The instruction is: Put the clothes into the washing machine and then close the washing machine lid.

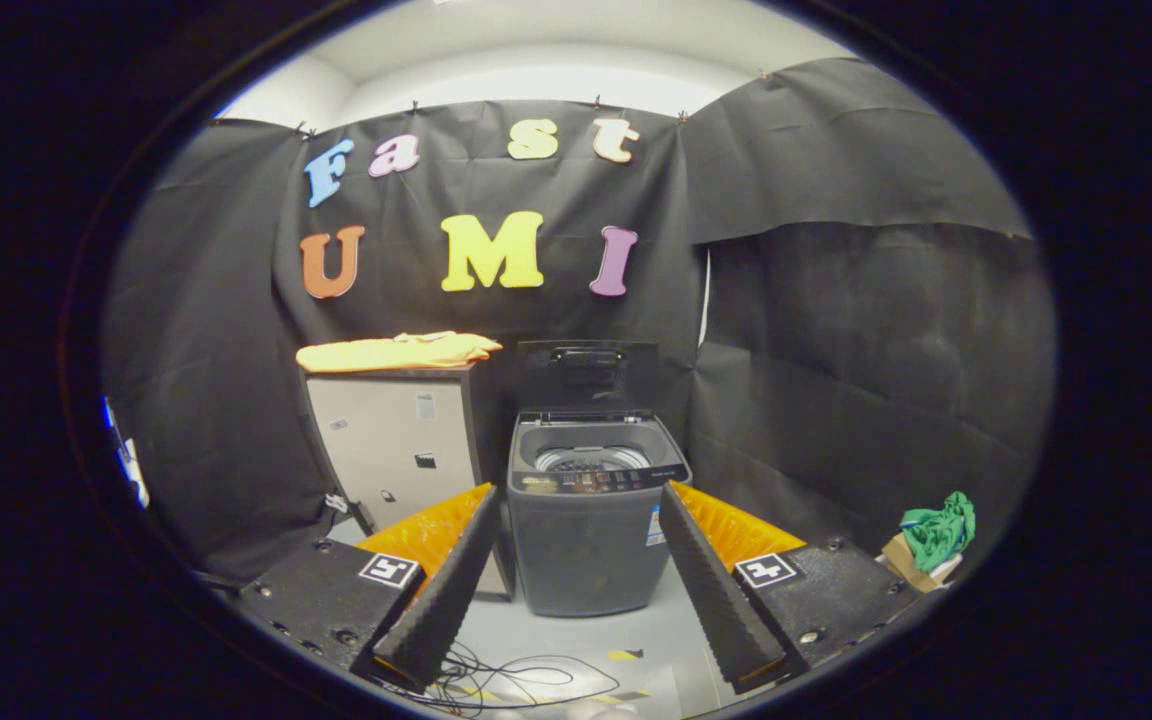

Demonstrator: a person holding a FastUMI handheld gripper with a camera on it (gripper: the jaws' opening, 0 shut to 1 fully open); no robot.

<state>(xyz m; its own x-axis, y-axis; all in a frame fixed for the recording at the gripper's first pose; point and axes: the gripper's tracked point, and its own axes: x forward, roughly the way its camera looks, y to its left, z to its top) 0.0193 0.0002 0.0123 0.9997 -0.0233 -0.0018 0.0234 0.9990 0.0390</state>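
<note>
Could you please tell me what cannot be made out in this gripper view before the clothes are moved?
- Washing machine drum: its rim hides the bottom.
- Yellow clothes on the cabinet: too small to count.
- Green cloth: blurred, partly cut off.
- Open fingers hide the floor behind them.

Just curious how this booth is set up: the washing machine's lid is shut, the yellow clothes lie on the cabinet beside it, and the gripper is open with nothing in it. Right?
Not quite: the gripper view shows the washing machine with its lid raised, drum visible. The rest holds: yellow clothes lie on the cabinet beside it, and the gripper is open, empty.
</note>
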